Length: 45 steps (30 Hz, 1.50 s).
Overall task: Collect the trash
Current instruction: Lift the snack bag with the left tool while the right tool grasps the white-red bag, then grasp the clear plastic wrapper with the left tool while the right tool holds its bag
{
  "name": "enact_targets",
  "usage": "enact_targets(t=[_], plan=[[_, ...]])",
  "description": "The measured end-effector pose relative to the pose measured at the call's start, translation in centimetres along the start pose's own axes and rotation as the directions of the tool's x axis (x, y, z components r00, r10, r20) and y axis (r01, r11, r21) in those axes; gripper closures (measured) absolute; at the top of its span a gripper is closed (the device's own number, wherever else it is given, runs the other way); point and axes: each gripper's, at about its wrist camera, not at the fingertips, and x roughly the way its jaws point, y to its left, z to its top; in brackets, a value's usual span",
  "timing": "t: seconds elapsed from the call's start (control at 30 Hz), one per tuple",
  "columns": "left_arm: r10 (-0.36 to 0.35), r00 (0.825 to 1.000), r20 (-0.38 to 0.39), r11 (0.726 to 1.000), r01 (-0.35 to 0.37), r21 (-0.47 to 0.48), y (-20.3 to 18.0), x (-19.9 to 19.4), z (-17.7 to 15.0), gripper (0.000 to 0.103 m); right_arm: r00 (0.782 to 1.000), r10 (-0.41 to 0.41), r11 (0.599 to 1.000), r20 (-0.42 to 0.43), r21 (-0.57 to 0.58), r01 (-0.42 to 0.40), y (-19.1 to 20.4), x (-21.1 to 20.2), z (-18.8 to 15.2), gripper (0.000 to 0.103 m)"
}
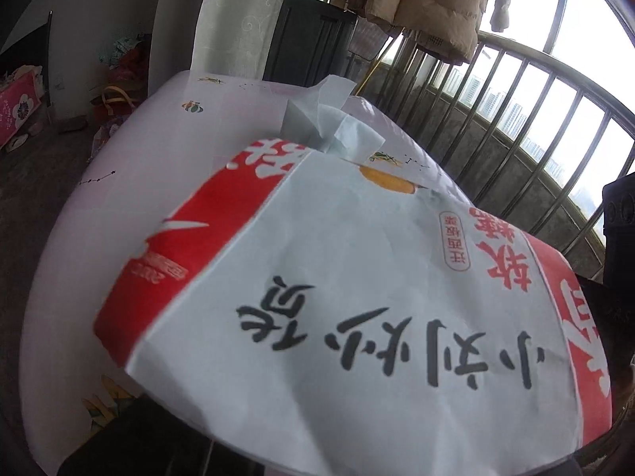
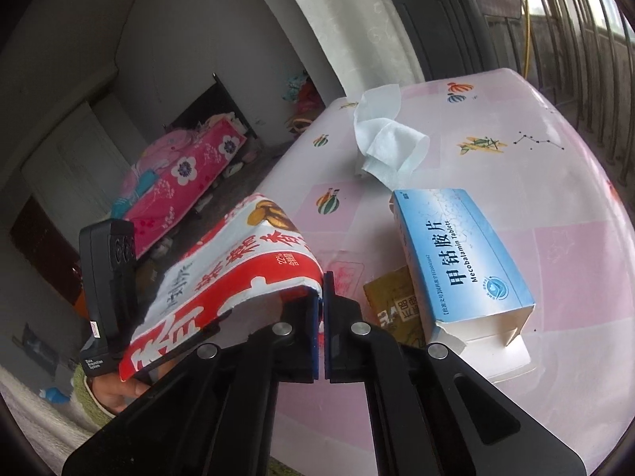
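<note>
A red and white paper bag with black Chinese writing fills the left wrist view and hides my left gripper's fingers. In the right wrist view the same bag hangs at the table's left edge, held by the left gripper's black body. My right gripper has its jaws closed together, pinching the bag's edge. A crumpled white tissue lies on the table; it also shows in the left wrist view. A blue and white medicine box, open at one end, lies right of my right gripper, over a yellow wrapper.
The table has a pink and white patterned cloth. A metal railing and a hanging beige coat stand behind it. A pink flowered bed is at the left. A white curtain hangs behind the table.
</note>
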Motion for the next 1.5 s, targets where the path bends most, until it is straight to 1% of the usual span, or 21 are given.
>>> enact_targets(t=[0.17, 0.23, 0.33, 0.47, 0.53, 0.6, 0.63, 0.67, 0.83, 0.9, 0.93, 0.97, 1.03, 1.07, 1.13, 1.2, 1.23, 1.27, 1.3, 1.4, 1.5], plan=[[-0.026, 0.997, 0.074, 1.0, 0.026, 0.002, -0.1, -2.4, 0.7, 0.098, 0.997, 0.05, 0.992, 0.066, 0.112, -0.057, -2.2, -2.4, 1.0, 0.103], [-0.026, 0.996, 0.083, 1.0, 0.025, 0.008, -0.2, -2.7, 0.7, 0.098, 0.993, 0.068, 0.983, 0.1, 0.164, -0.084, -3.4, -3.5, 1.4, 0.103], [-0.022, 0.997, 0.067, 1.0, 0.022, 0.01, -0.3, -2.4, 0.6, 0.098, 0.986, 0.081, 0.967, 0.148, 0.23, -0.114, -5.3, -5.1, 1.7, 0.103], [-0.022, 1.0, 0.014, 1.0, 0.022, 0.008, -0.6, -1.3, 0.1, 0.098, 0.978, 0.077, 0.946, 0.193, 0.297, -0.132, -7.4, -7.1, 1.5, 0.103], [-0.007, 1.0, -0.012, 1.0, 0.007, 0.013, -0.7, -0.7, -0.2, 0.098, 0.976, 0.075, 0.935, 0.204, 0.327, -0.14, -8.2, -7.6, 1.1, 0.103], [0.006, 0.999, -0.046, 1.0, -0.006, 0.005, -0.5, 0.0, -0.4, 0.087, 0.976, 0.072, 0.924, 0.207, 0.355, -0.144, -9.0, -7.8, 0.6, 0.103], [0.01, 0.998, -0.061, 1.0, -0.011, -0.005, -0.5, 0.3, -0.5, 0.075, 0.976, 0.073, 0.918, 0.205, 0.368, -0.146, -9.3, -7.8, 0.4, 0.103], [0.014, 0.997, -0.077, 1.0, -0.015, -0.014, -0.4, 0.6, -0.5, 0.07, 0.976, 0.075, 0.912, 0.203, 0.381, -0.149, -9.6, -7.7, 0.2, 0.103], [-0.01, 0.988, -0.153, 0.999, 0.003, -0.043, -0.4, 2.5, -0.8, 0.067, 0.977, 0.082, 0.89, 0.195, 0.426, -0.16, -10.6, -7.2, -0.5, 0.103], [0.021, 0.982, -0.187, 1.0, -0.024, -0.018, -0.9, 3.5, -1.2, 0.067, 0.977, 0.083, 0.886, 0.195, 0.434, -0.162, -10.9, -7.4, -0.8, 0.103], [0.046, 0.985, -0.167, 0.999, -0.044, 0.016, -1.5, 3.5, -1.3, 0.067, 0.977, 0.083, 0.885, 0.196, 0.437, -0.163, -11.0, -7.5, -0.8, 0.103], [0.076, 0.983, -0.166, 0.996, -0.067, 0.056, -1.9, 3.7, -1.5, 0.067, 0.977, 0.083, 0.883, 0.197, 0.44, -0.164, -11.1, -7.4, -0.9, 0.103], [0.147, 0.978, -0.151, 0.98, -0.123, 0.156, -3.3, 4.0, -1.9, 0.067, 0.976, 0.082, 0.881, 0.199, 0.443, -0.165, -11.3, -7.5, -0.9, 0.103], [0.18, 0.974, -0.141, 0.969, -0.151, 0.195, -3.9, 4.2, -2.1, 0.068, 0.976, 0.082, 0.88, 0.201, 0.445, -0.166, -11.5, -7.7, -1.1, 0.103], [0.22, 0.968, -0.124, 0.95, -0.184, 0.254, -4.7, 4.3, -2.4, 0.072, 0.976, 0.083, 0.877, 0.203, 0.449, -0.169, -11.6, -7.7, -1.2, 0.103], [0.227, 0.967, -0.118, 0.948, -0.191, 0.254, -4.9, 4.2, -2.4, 0.076, 0.975, 0.086, 0.875, 0.205, 0.453, -0.172, -11.7, -7.5, -1.2, 0.103], [0.233, 0.966, -0.114, 0.947, -0.198, 0.254, -4.8, 4.2, -2.5, 0.082, 0.975, 0.087, 0.873, 0.207, 0.455, -0.175, -11.7, -7.6, -1.3, 0.103], [0.244, 0.963, -0.11, 0.943, -0.21, 0.257, -4.8, 4.2, -2.5, 0.092, 0.974, 0.089, 0.872, 0.209, 0.456, -0.177, -11.7, -7.6, -1.4, 0.103], [0.251, 0.962, -0.106, 0.941, -0.217, 0.26, -4.7, 4.2, -2.5, 0.095, 0.973, 0.091, 0.87, 0.211, 0.459, -0.181, -11.9, -7.6, -1.5, 0.103], [0.245, 0.964, -0.103, 0.943, -0.212, 0.258, -4.5, 4.2, -2.5, 0.103, 0.971, 0.098, 0.864, 0.219, 0.466, -0.192, -12.2, -7.7, -1.5, 0.103], [0.216, 0.971, -0.106, 0.953, -0.186, 0.239, -4.5, 4.0, -2.6, 0.103, 0.967, 0.102, 0.858, 0.234, 0.472, -0.204, -12.7, -7.8, -1.6, 0.103]])
